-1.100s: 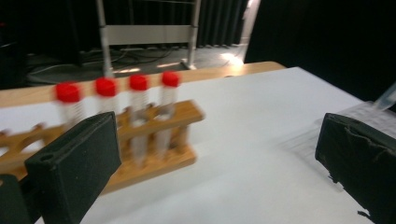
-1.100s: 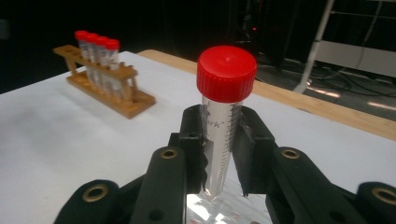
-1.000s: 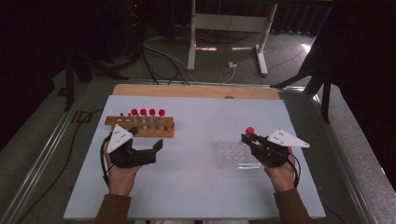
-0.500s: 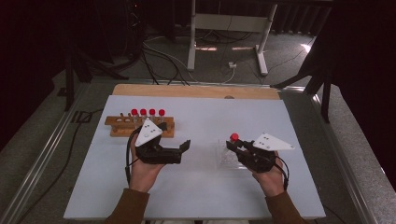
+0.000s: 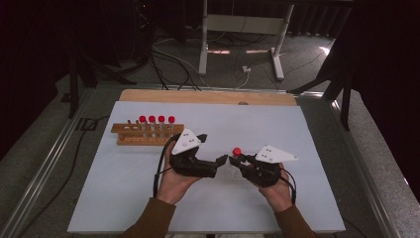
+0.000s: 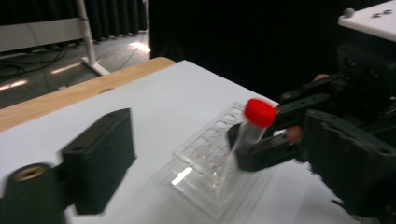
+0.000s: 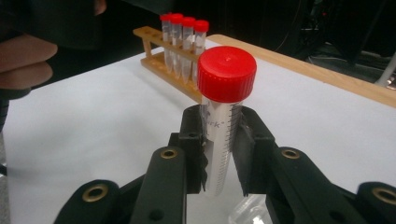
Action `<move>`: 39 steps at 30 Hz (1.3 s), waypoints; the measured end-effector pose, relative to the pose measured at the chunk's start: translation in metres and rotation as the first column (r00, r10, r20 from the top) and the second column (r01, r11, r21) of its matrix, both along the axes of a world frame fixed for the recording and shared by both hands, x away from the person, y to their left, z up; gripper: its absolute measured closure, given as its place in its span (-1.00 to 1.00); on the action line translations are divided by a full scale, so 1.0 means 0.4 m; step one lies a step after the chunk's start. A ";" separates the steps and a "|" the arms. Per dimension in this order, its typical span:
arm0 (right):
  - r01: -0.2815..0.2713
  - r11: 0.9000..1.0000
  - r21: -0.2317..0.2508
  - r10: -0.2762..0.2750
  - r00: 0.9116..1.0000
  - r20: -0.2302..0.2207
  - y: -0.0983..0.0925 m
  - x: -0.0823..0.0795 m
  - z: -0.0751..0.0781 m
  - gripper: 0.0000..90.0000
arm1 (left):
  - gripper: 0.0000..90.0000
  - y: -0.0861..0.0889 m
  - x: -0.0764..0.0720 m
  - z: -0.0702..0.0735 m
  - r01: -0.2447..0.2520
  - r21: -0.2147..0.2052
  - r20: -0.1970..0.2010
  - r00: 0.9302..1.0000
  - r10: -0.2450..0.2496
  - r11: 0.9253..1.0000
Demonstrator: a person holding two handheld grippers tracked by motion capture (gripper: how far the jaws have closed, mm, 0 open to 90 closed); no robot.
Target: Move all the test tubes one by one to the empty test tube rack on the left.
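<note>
The high view looks forward and down over the whole tabletop (image 5: 297, 129) from the person's side; the left gripper view sits low, close to the capped tube (image 6: 250, 128); the right gripper view faces that same tube (image 7: 223, 116) nearer still, the wooden rack (image 7: 161, 60) behind.

a clear tube (image 7: 219, 140) with a red cap (image 7: 227, 73), upright, printed scale down its side, mid-frame above the white surface (image 7: 93, 121).

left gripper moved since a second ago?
Yes. In the high view the left gripper has gone rightward, away from the wooden rack, toward the tube held by the right gripper. Its fingers have just been closing, nothing between them.
</note>
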State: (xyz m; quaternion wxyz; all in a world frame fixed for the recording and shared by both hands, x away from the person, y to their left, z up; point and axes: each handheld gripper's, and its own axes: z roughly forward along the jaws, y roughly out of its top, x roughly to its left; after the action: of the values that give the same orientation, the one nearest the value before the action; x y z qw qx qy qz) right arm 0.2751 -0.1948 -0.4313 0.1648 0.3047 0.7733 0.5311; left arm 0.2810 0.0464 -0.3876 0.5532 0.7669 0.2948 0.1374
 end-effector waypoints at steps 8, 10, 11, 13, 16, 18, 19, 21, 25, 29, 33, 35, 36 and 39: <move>-0.025 1.000 -0.011 0.024 1.000 -0.004 0.018 -0.004 -0.005 0.65 | -0.27 -0.053 0.002 -0.007 0.051 0.014 0.005 0.999 -0.051 0.999; -0.027 1.000 -0.012 0.027 1.000 -0.003 0.019 -0.004 -0.006 0.65 | -0.12 -0.061 0.003 -0.010 0.070 0.017 0.002 0.998 -0.070 0.997; -0.028 1.000 -0.011 0.028 1.000 -0.004 0.019 -0.004 -0.006 0.65 | -0.07 -0.064 0.003 -0.010 0.070 0.023 0.000 0.998 -0.070 0.997; -0.032 0.999 -0.010 0.032 0.999 -0.003 0.020 -0.005 -0.005 0.65 | 0.05 -0.071 0.005 -0.014 0.078 0.038 -0.010 0.997 -0.078 0.996; -0.037 0.999 -0.010 0.037 0.999 -0.003 0.021 -0.006 -0.005 0.65 | 0.20 -0.077 0.012 -0.020 0.086 0.047 -0.027 0.996 -0.084 0.995; -0.040 0.999 -0.012 0.040 0.999 -0.002 0.022 -0.006 -0.006 0.65 | 0.32 -0.078 0.014 -0.022 0.090 0.049 -0.032 0.996 -0.089 0.995; -0.040 0.999 -0.011 0.040 0.999 -0.002 0.022 -0.006 -0.006 0.65 | 0.39 -0.078 0.015 -0.023 0.087 0.052 -0.034 0.996 -0.086 0.995; -0.040 0.999 -0.014 0.040 0.999 -0.002 0.022 -0.005 -0.006 0.65 | 0.49 -0.078 0.014 -0.023 0.095 0.050 -0.036 0.995 -0.093 0.994; -0.043 0.999 -0.012 0.043 0.999 -0.004 0.020 -0.004 -0.009 0.64 | 0.57 -0.078 0.014 -0.023 0.095 0.048 -0.035 0.995 -0.093 0.994; -0.048 0.999 -0.007 0.048 0.999 -0.002 0.017 -0.003 -0.008 0.63 | 0.57 -0.075 0.016 -0.022 0.092 0.040 -0.038 0.995 -0.091 0.995; -0.055 0.998 -0.002 0.055 0.998 -0.007 0.013 0.000 -0.010 0.37 | 0.58 -0.065 0.020 -0.017 0.078 0.020 -0.038 0.996 -0.077 0.997; -0.055 0.998 0.005 0.055 0.998 -0.009 0.010 0.002 -0.010 0.23 | 0.58 -0.059 0.023 -0.015 0.071 0.010 -0.040 0.997 -0.071 0.997; -0.059 0.998 0.010 0.059 0.998 -0.012 0.008 0.002 -0.010 0.16 | 0.58 -0.056 0.023 -0.014 0.068 0.010 -0.040 0.997 -0.067 0.998; -0.055 0.998 0.020 0.055 0.998 -0.015 0.006 0.006 -0.010 -0.17 | 0.58 -0.049 0.027 -0.012 0.057 0.003 -0.041 0.998 -0.057 0.998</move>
State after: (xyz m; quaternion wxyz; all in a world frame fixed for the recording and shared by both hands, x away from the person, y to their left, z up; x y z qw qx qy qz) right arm 0.2773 -0.1926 -0.4351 0.1411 0.2888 0.7775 0.5405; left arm 0.2917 0.0269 -0.3922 0.5493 0.7787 0.2839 0.1065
